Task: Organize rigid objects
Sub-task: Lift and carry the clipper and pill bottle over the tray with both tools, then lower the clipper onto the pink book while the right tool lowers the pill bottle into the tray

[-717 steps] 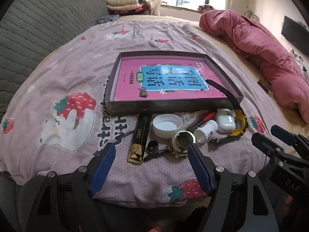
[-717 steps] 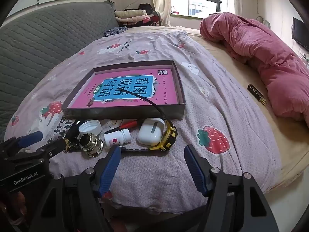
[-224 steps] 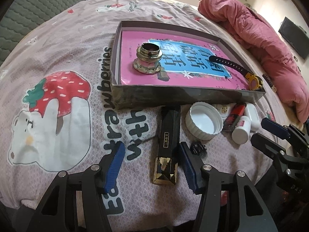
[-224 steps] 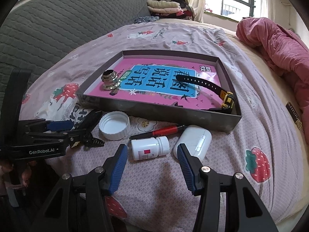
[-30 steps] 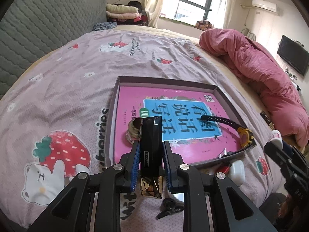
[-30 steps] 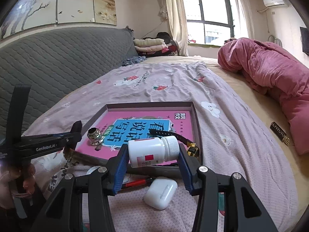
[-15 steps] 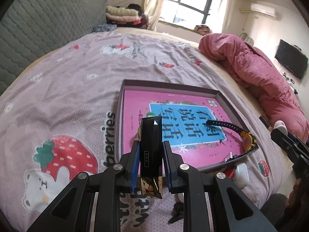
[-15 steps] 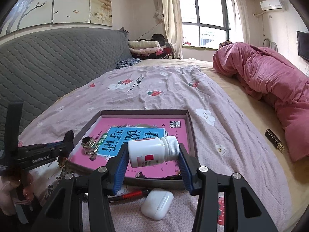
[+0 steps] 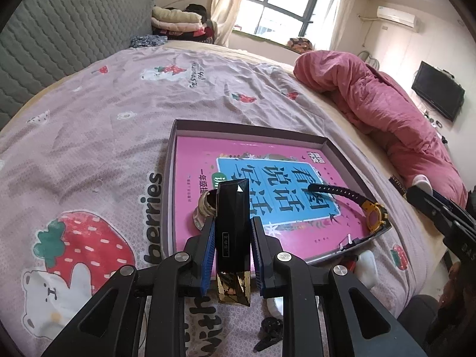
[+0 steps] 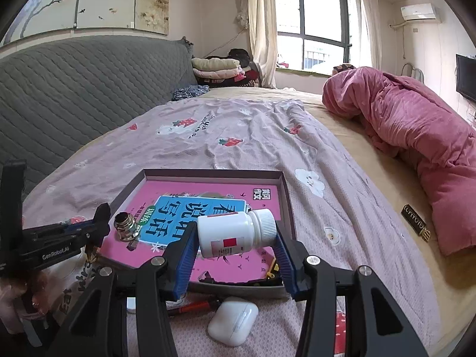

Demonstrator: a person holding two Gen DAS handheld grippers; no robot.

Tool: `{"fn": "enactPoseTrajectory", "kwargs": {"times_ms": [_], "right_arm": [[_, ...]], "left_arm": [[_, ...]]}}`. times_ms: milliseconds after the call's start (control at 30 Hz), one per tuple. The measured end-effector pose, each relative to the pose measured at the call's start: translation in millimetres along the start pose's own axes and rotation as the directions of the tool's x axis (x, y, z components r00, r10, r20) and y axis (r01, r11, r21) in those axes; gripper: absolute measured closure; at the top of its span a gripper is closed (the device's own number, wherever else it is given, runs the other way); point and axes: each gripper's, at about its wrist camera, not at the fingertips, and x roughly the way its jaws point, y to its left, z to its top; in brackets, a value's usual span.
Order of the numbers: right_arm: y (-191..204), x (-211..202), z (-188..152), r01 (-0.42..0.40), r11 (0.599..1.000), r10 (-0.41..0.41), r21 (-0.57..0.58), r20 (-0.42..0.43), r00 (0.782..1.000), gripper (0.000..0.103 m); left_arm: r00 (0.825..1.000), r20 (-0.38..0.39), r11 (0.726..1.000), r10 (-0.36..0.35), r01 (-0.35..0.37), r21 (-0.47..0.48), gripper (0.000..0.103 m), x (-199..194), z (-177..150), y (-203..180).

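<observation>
Left wrist view: our left gripper (image 9: 232,245) is clamped on a black case (image 9: 233,227) with a gold end, its long axis running straight along the fingers, gold end toward us. The case hangs over the near-left corner of the tray (image 9: 171,160), so the tray floor lies ahead and below; we judge a short forward reach and a lowering would set it down. A brass fitting (image 9: 204,208) stands just past the case tip, close enough to be knocked. A small white label on the case is too fine to read.

In the right wrist view, our right gripper (image 10: 236,245) is closed on a white bottle (image 10: 235,232), held crosswise, cap to the right, red square on its label. It hovers above the near edge of the tray, so either hand is about equally near. A watch (image 9: 354,200) lies in the tray's right part.

The tray holds a pink book (image 10: 264,193) with Chinese title characters on a blue panel. The left gripper's body reads "GenRobot.AI". The sheet (image 9: 89,119) shows "berries". A white earbud case (image 10: 233,321) and a red pen (image 10: 193,308) lie outside the tray.
</observation>
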Motion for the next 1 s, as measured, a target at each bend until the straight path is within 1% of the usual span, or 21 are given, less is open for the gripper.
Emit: {"fn": "enactPoseTrajectory", "kwargs": {"times_ms": [133,400,600,700,767,1000], "right_arm": [[2,7,1,-0.005,1.000,0.005,0.008,-0.023,1.000,0.054],[14,15,-3,-0.020,1.000,0.020,-0.019,-0.042,0.999,0.054],[12,19,-5,-0.017,1.000,0.016,-0.014,-0.053,0.998,0.054],[8,21,-5,-0.014,1.000,0.014,0.003,-0.057,0.998,0.054],[7,22,-4,-0.011,1.000,0.011,0.005,-0.059,0.998,0.054],[9,25,-4,-0.011,1.000,0.011,-0.002,-0.062,0.998,0.054]], "left_arm": [[1.000,-0.004,1.000,-0.010,0.010,0.004,0.080,2,-1,1],[1.000,-0.027,1.000,0.000,0.000,-0.007,0.081,16,0,6],[1.000,-0.017,1.000,-0.003,0.003,-0.003,0.081,21,1,4],[1.000,-0.015,1.000,-0.017,0.017,0.001,0.081,23,1,3],[0.999,-0.012,0.999,-0.041,0.041,0.004,0.081,23,1,2],[0.997,-0.022,0.995,-0.069,0.071,0.064,0.081,27,0,-12]]}}
